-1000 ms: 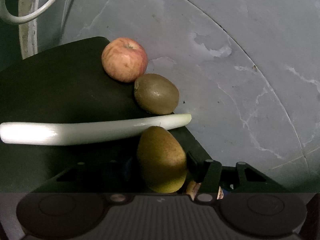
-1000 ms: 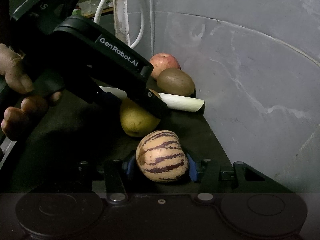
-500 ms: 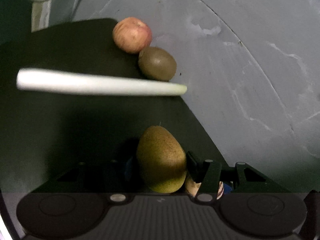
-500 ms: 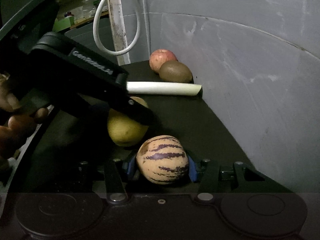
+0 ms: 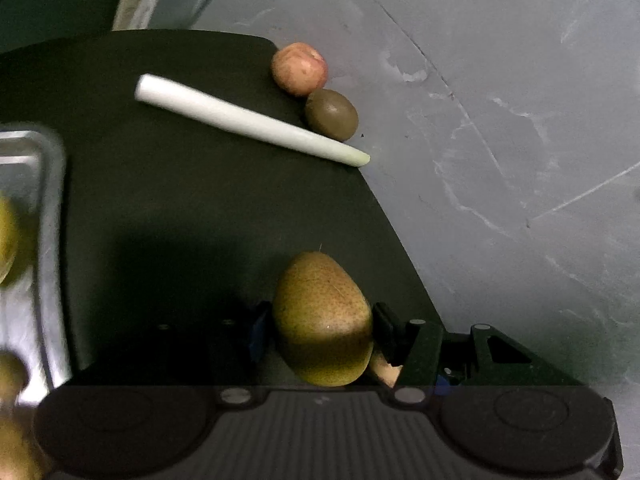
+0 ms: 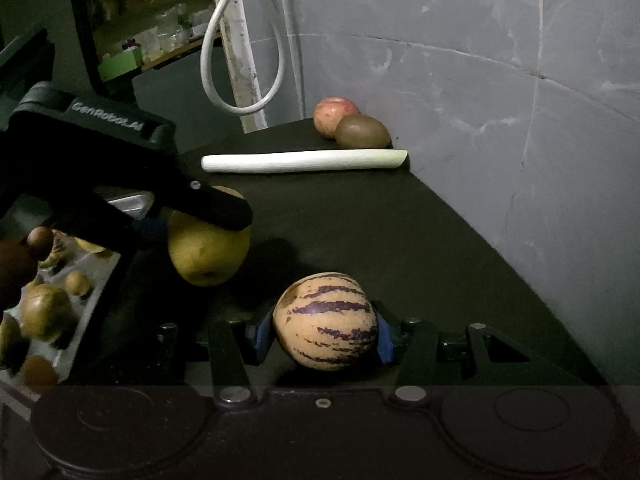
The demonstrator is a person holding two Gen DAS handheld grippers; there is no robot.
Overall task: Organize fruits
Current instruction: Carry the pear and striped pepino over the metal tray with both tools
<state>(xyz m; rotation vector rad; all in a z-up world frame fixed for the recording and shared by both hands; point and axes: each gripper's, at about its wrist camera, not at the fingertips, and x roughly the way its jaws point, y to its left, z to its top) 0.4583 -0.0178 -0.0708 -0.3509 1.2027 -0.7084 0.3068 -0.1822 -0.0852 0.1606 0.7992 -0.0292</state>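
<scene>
Left wrist view | left gripper [image 5: 320, 326] fingers clamp pear [image 5: 322, 320] above bench [image 5: 200, 200], near leek [image 5: 248, 122] | right gripper [image 6: 324, 330] fingers clamp striped melon [image 6: 325, 320], nearer than leek [image 6: 304, 160]

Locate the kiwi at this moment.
The kiwi sits at the dark table's far edge by the grey wall, touching the apple behind it, with the leek just in front.

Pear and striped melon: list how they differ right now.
Skin: the pear is yellow-green and finely speckled; the striped melon is pale orange with purple streaks.
Shape: the pear tapers toward one end; the melon is rounder.
Holder: the left tool clamps the pear; the right tool clamps the melon.
Shared: each sits gripped between tool fingers above the dark table.
</scene>
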